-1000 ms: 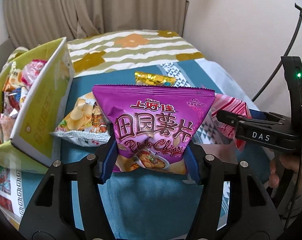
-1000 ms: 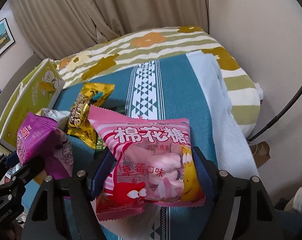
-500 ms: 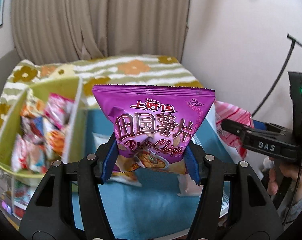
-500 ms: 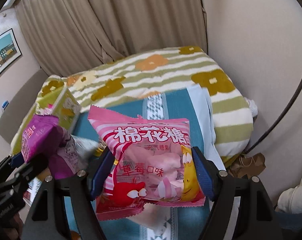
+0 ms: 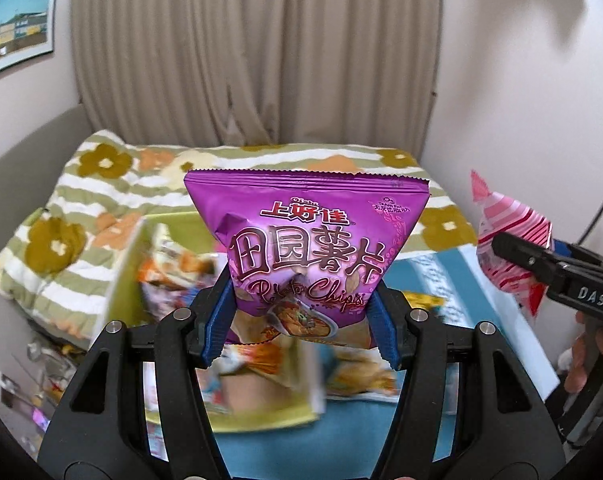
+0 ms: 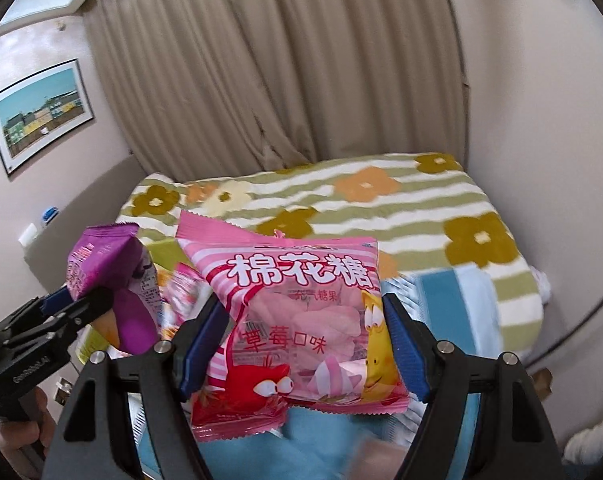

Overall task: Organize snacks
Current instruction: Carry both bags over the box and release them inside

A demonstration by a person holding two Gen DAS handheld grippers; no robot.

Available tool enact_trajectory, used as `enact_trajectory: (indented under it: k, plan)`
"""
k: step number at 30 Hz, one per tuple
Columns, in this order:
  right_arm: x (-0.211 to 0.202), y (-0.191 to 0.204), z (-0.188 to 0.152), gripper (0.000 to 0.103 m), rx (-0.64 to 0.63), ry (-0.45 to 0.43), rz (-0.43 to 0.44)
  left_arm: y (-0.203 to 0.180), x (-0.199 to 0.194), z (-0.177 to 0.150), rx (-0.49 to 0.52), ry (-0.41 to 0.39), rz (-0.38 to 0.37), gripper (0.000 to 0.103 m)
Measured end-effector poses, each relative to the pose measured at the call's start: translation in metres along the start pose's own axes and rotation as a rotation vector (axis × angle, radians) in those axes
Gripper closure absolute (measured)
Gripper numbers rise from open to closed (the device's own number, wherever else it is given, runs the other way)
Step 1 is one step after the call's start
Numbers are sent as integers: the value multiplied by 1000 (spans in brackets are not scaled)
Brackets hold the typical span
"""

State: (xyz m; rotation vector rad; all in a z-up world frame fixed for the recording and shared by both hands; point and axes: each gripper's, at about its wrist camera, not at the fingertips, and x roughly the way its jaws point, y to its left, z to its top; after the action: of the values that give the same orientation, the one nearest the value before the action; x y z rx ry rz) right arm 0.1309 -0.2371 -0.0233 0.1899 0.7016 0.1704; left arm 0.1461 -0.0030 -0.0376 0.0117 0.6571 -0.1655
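Observation:
My left gripper (image 5: 301, 330) is shut on a purple potato chips bag (image 5: 305, 248) and holds it upright in the air, above a yellow-green snack box (image 5: 129, 280) filled with several packets. My right gripper (image 6: 299, 354) is shut on a pink marshmallow bag (image 6: 297, 320), also lifted. The pink bag shows at the right of the left wrist view (image 5: 509, 248). The purple bag shows at the left of the right wrist view (image 6: 109, 276). The box below is blurred.
A flowered striped blanket (image 6: 381, 204) covers the bed behind, and a teal cloth (image 5: 433, 276) lies under the loose snacks, among them a yellow packet (image 5: 425, 302). Curtains (image 5: 253, 52) hang at the back. A wall stands close on the right.
Both grippers have risen with their bags and moved left. The snack box, at the far left a second ago, now lies under the left gripper. Both grips are unchanged.

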Motion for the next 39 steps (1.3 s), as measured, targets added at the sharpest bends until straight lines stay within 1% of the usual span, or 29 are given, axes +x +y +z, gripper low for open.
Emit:
enact_trajectory:
  k: [4, 8, 12, 15, 17, 18, 19, 20, 23, 25, 31, 35, 39]
  plan:
    - [27, 39, 16, 30, -30, 7, 41, 44, 13, 8, -23, 34, 34, 47]
    - [55, 77, 26, 30, -61, 25, 72, 92, 35, 13, -64, 91, 57, 47]
    - [79, 109, 33, 30, -81, 47, 83, 126, 58, 15, -79, 150, 55, 47]
    - [94, 124, 34, 30, -89, 66, 80, 142, 74, 14, -81, 194, 47, 46]
    - [102, 133, 32, 30, -89, 83, 74, 154, 89, 11, -89, 241, 33, 40]
    - [105, 137, 30, 30, -87, 92, 72, 157, 93, 10, -91, 252, 30, 25]
    - [109, 141, 29, 30, -87, 102, 70, 158, 95, 9, -91, 258, 34, 5]
    - [114, 144, 28, 30, -87, 112, 66, 163, 95, 7, -94, 253, 36, 0]
    - [122, 150, 21, 30, -89, 136, 58, 172, 91, 5, -103, 237, 19, 0]
    - [128, 150, 19, 30, -86, 148, 53, 176, 87, 3, -103, 239, 26, 0]
    - [124, 160, 11, 30, -82, 166, 55, 193, 70, -4, -136, 228, 10, 0]
    - [125, 169, 2, 30, -89, 182, 63, 194, 61, -10, -112, 214, 64, 0]
    - [132, 173, -8, 30, -70, 215, 76, 197, 55, -13, -107, 201, 68, 0]
